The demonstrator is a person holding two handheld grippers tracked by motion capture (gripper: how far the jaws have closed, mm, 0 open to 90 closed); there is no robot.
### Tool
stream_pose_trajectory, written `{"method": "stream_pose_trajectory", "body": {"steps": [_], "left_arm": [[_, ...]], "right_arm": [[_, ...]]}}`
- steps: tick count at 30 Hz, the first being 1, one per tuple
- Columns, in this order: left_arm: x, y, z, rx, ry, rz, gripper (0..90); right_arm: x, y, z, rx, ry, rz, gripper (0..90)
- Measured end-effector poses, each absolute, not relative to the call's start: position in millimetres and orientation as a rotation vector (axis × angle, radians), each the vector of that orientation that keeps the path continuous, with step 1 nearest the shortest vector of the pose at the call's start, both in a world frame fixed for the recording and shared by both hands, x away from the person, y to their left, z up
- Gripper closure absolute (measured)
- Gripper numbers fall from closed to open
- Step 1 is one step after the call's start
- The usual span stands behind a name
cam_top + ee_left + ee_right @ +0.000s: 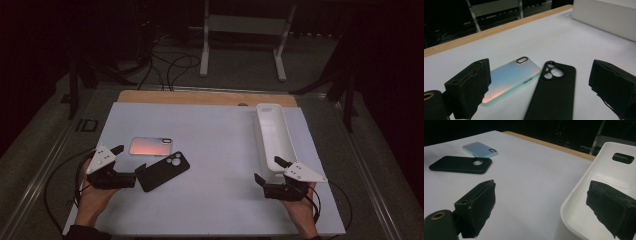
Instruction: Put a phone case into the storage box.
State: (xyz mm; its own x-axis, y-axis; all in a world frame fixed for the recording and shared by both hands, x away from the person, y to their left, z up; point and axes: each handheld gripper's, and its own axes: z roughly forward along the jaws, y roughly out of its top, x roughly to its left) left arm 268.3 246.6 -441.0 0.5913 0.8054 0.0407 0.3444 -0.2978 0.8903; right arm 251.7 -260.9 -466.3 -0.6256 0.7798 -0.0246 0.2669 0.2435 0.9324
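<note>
The black phone case (163,171) lay flat on the table (215,150), back up, just ahead of your left claw (129,159). Its near end sat between that claw's two spread jaws in the left gripper view, and its camera cut-out pointed away from you. Its long axis ran slantwise, from the claw's near side out toward the far right, so the jaws stood roughly across its width, not along its length. That is the relation the coming move seemed to turn on: a short push forward would have put the case's long edges between the pads.

The iridescent phone case (151,146) lay just beyond and to the left of the black one, their near corners close or touching; I could not tell which. Your left claw was open and held nothing.

Your right claw (267,170) was also open and empty, well apart from both cases, with one jaw over the near end of the white tray (275,131) and the other over bare table. The left hand (92,197) was plainly the nearer one to the cases.

No brand, label or writing could be read on either case or on the tray.
</note>
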Motion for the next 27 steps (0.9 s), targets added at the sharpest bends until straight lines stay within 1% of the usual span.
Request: {"method": "stream_pose_trajectory", "body": {"steps": [4, 10, 13, 18, 21, 24, 25, 27], "left_arm": [[279, 242, -438, 1.905, 0.924, 0.631, 6.2], [296, 244, -437, 1.872, 0.948, 0.634, 17.8], [304, 246, -436, 1.866, 0.943, 0.647, 29.1], [321, 248, -435, 1.879, 0.97, 0.652, 42.5], [336, 252, -438, 1.899, 1.008, 0.614, 54.1], [349, 256, -444, 1.922, 1.036, 0.587, 63.3], [354, 257, -446, 1.931, 1.048, 0.583, 66.0], [361, 259, -450, 1.94, 1.072, 0.584, 68.5]], "right_arm": [[252, -261, -467, 0.955, 2.03, 1.377, 8.6], [252, -261, -467, 0.952, 2.028, 1.377, 8.6], [252, -261, -467, 0.957, 2.027, 1.378, 8.6], [252, -260, -467, 0.96, 2.031, 1.381, 8.6], [252, -259, -467, 0.956, 2.027, 1.382, 8.6], [252, -260, -467, 0.953, 2.025, 1.383, 8.6], [252, -260, -467, 0.954, 2.025, 1.383, 8.6], [252, -261, -467, 0.957, 2.025, 1.386, 8.6]]}}
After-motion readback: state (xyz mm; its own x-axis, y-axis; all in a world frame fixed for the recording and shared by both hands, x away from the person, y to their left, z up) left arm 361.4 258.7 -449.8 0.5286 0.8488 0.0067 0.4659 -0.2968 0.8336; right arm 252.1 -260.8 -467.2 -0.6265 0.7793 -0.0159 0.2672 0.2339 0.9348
